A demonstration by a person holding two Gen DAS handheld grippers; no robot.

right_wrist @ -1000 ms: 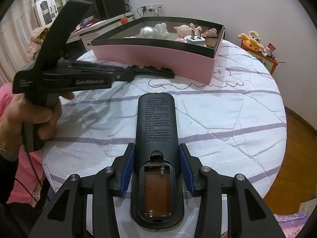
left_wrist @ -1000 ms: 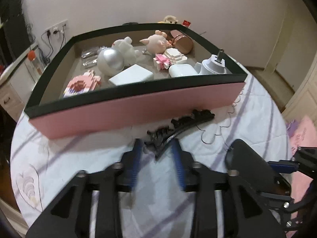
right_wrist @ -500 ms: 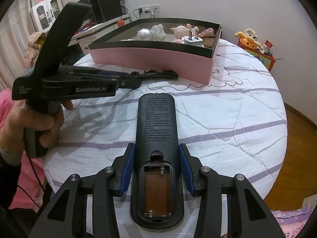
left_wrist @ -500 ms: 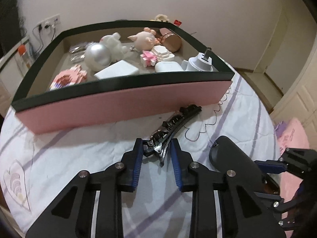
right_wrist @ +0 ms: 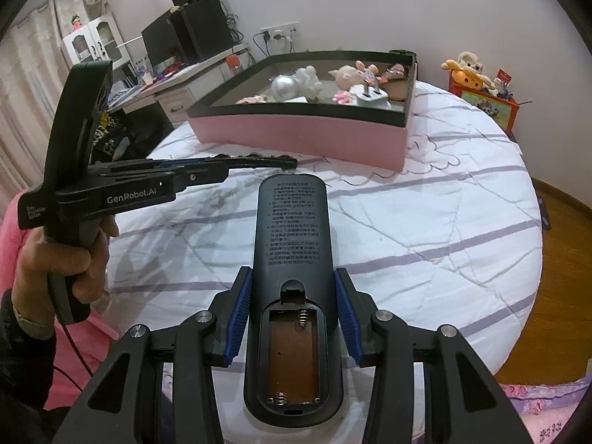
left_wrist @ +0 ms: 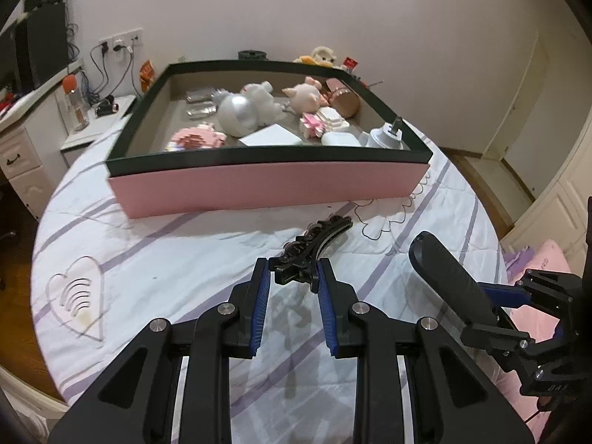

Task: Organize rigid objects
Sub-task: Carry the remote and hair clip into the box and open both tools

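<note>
Black hair clip between closed left hand-held gripper

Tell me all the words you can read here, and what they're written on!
"GenRobot.AI": on the side of the left gripper.
Small white label by its handle: too blurred to read.
Printed lines on the back of the remote control: too small to read.
Red box of toys: print unreadable.

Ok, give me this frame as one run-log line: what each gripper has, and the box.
left gripper: shut on hair clip, lifted | right gripper: shut on remote, battery bay open | pink box: holds toys, neither item in
</note>
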